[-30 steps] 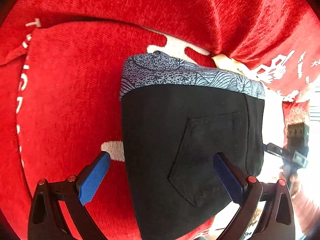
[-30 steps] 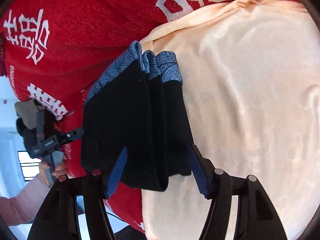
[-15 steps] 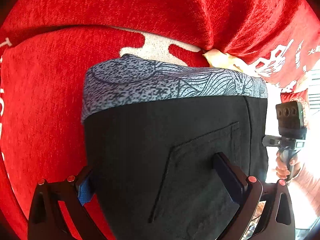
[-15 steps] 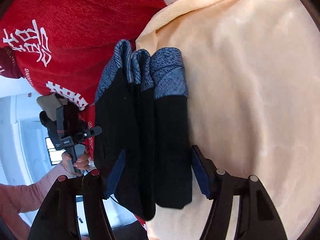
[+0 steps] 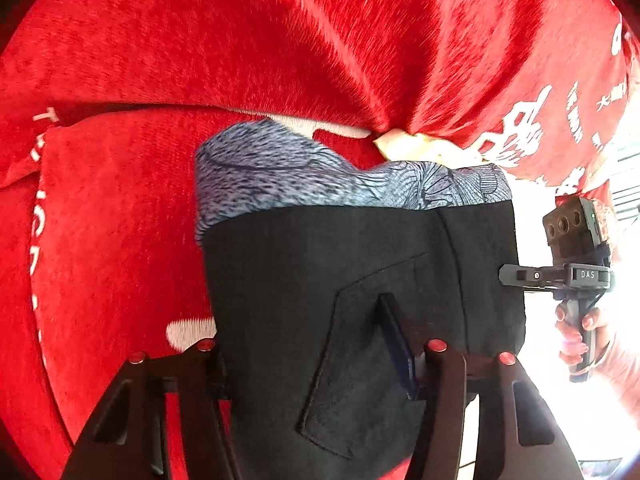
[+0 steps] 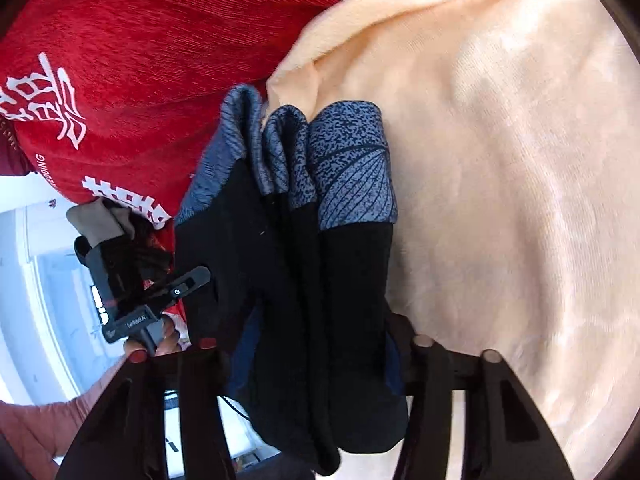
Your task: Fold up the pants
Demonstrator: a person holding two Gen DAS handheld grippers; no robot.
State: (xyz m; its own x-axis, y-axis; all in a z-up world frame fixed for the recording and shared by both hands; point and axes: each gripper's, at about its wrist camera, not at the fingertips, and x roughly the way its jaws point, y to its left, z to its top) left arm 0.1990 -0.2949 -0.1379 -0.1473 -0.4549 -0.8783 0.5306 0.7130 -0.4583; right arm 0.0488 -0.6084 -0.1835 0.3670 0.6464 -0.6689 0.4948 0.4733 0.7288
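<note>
The folded black pants with a blue-grey patterned waistband fill the left wrist view, back pocket facing me. My left gripper is shut on the pants; its left finger is hidden under the cloth, its right finger presses on the pocket. In the right wrist view the pants hang as a stacked bundle. My right gripper is shut on the bundle, fingers on either side. Each gripper shows in the other's view, at the bundle's edge.
A red blanket with white characters covers the surface under and behind the pants. A pale peach blanket lies to the right in the right wrist view. Bright floor or window shows at the outer edges.
Both grippers have closed on the pants, from open to gripping the bundle. The pants have shifted slightly and the waistband has bunched up.
</note>
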